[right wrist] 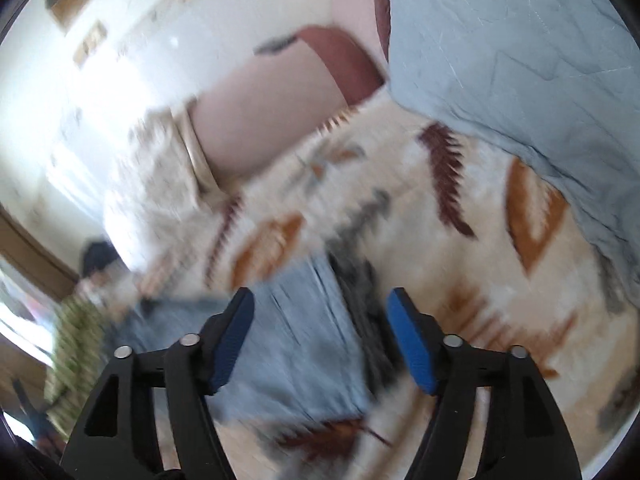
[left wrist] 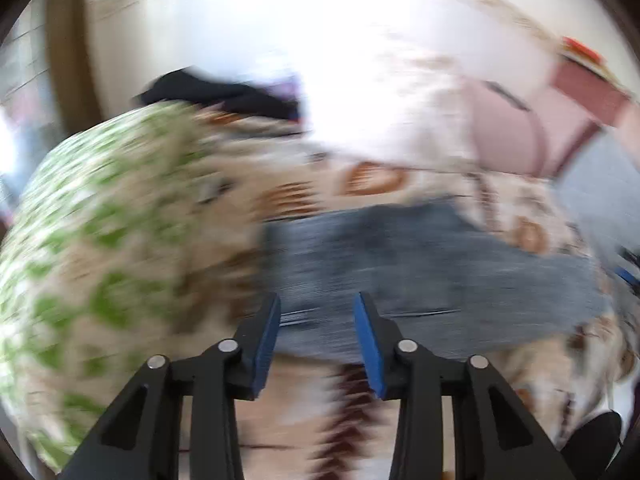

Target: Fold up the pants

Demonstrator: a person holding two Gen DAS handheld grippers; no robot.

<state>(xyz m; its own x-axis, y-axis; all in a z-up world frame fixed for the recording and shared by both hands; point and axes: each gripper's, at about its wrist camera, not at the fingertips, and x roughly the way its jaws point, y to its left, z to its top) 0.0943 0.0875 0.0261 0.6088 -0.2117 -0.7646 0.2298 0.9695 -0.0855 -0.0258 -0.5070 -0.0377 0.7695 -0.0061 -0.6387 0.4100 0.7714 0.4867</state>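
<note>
Both tongs, left [left wrist: 317, 306] and right [right wrist: 322, 302], gape unclenched just above the denim pants [left wrist: 420, 256] on the patterned blanket [right wrist: 460, 248].

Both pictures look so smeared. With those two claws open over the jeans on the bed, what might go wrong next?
The blur suggests fast motion, so the open left gripper might close on the leaf-patterned bedspread together with the blue denim jeans. The open right gripper hangs near the jeans' edge and may catch only one layer. The green-patterned cloth close by could get dragged along.
</note>
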